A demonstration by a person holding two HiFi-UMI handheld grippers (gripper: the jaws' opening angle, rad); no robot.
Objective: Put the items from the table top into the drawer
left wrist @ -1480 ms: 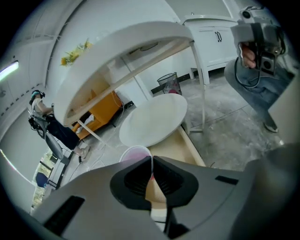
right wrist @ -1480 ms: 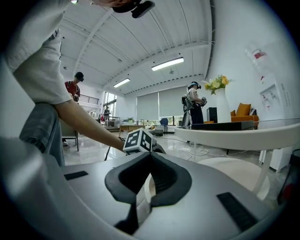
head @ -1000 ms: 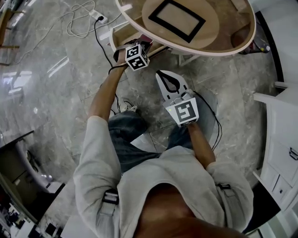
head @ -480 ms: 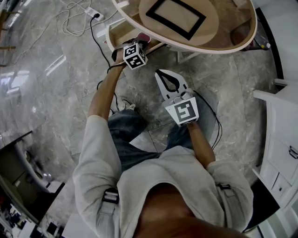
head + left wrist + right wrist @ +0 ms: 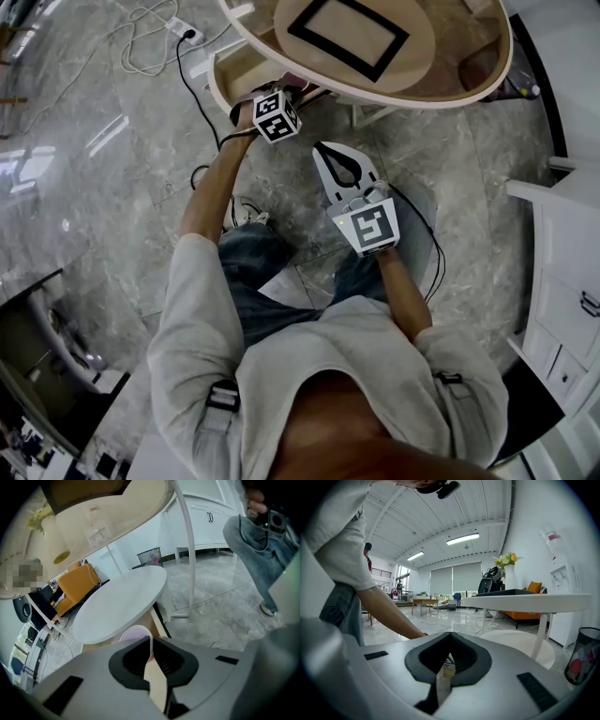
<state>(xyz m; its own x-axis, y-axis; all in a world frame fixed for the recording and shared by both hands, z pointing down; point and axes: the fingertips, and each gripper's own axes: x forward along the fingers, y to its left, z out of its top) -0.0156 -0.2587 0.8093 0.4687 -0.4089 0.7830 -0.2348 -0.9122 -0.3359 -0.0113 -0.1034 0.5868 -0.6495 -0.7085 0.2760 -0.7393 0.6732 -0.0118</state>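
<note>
Looking down from the head view, the left gripper (image 5: 284, 92) reaches under the edge of the oval table (image 5: 469, 89), right at the open drawer (image 5: 230, 70). A pinkish cup (image 5: 294, 81) shows at its tip, over the drawer's near corner. The right gripper (image 5: 323, 147) hangs well apart from it, over the grey stone floor (image 5: 112, 187) in front of the person's knees, with its two jaws pressed together and nothing in them. A black-edged rectangle (image 5: 349, 37) lies on the table top.

In the left gripper view the jaws are nearly together and pinch the thin wall of the cup, whose pale rim curves out to the left of the pads. A strip of wood, probably the drawer, lies just beside the cup, but the gripper's body hides too much to be sure. Behind it sits a white round disc (image 5: 119, 604), and a white table leg (image 5: 186, 550) rises at the right.

In the right gripper view the jaw tips meet with only floor behind them. The person's forearm (image 5: 389, 613) crosses at the left, and a white table (image 5: 534, 603) and a dark bin (image 5: 583, 656) stand at the right.
</note>
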